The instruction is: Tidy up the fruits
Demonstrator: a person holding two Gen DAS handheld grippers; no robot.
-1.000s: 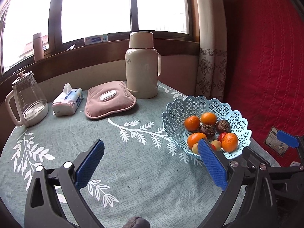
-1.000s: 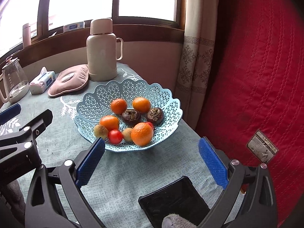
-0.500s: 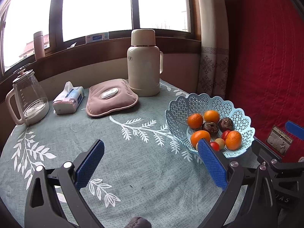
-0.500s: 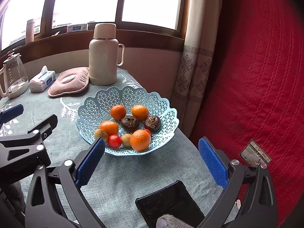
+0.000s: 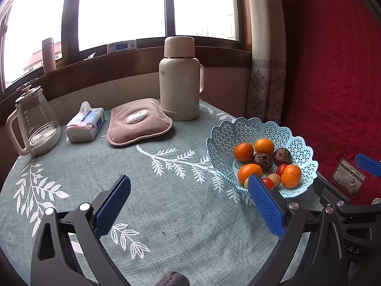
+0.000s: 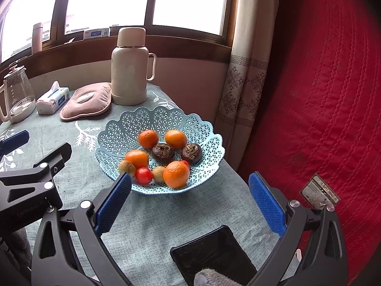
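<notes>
A light blue lattice basket (image 6: 119, 138) (image 5: 297, 143) stands near the table's right edge. It holds several oranges (image 6: 176, 174), two dark brown fruits (image 6: 163, 153), red tomatoes (image 6: 143, 176) and small tan fruits (image 6: 126, 166). My left gripper (image 5: 190, 202) hovers open over the tablecloth, left of the basket, its right finger overlapping the basket's near rim in view. My right gripper (image 6: 190, 200) is open and empty, just in front of the basket.
A cream thermos (image 5: 179, 78), a pink heat pad (image 5: 139, 121), a tissue pack (image 5: 84, 125) and a glass kettle (image 5: 35, 121) line the back of the table. A black tray (image 6: 214, 252) lies at the near edge. A red quilted cover (image 6: 321, 95) fills the right.
Both grippers have drawn back and risen a little, so the basket and table items appear slightly farther away. Both stay open and empty.
</notes>
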